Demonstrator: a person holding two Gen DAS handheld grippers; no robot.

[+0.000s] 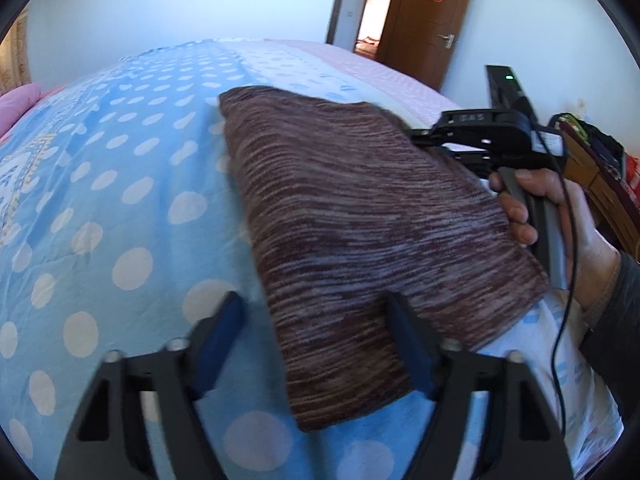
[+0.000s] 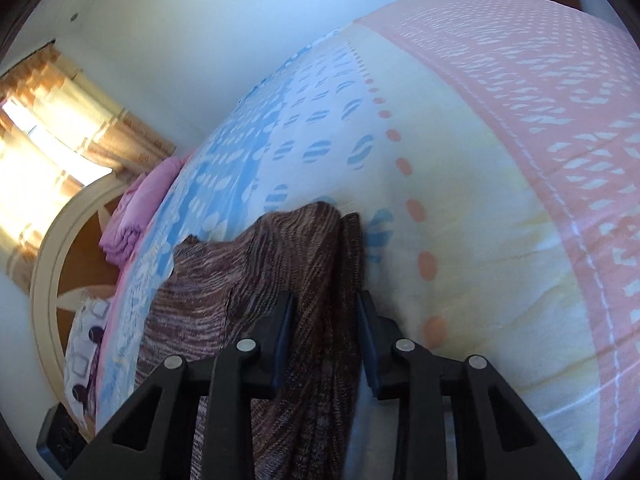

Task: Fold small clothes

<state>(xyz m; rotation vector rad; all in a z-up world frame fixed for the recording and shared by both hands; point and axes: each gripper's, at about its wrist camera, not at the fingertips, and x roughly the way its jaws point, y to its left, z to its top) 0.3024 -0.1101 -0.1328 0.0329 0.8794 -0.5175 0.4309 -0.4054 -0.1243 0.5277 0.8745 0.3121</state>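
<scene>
A brown striped knit garment (image 1: 360, 220) lies folded on the polka-dot bedspread (image 1: 120, 200), with its right side raised off the bed. My left gripper (image 1: 314, 304) stands open over the garment's near corner; its right finger rests on the cloth and its left finger is over bare sheet. At the garment's far right edge is my right gripper (image 1: 416, 136), held by a hand (image 1: 536, 200). In the right wrist view the right gripper (image 2: 326, 299) is shut on a bunched fold of the garment (image 2: 312, 264), which hangs down between its pads.
The bedspread (image 2: 460, 200) runs on into yellow and pink bands. A folded pink blanket (image 2: 136, 216) and a patterned pillow (image 2: 84, 344) lie by the cream headboard (image 2: 52, 248). A brown door (image 1: 424, 20) stands open beyond the bed. Dark clutter (image 1: 592, 152) sits at the right.
</scene>
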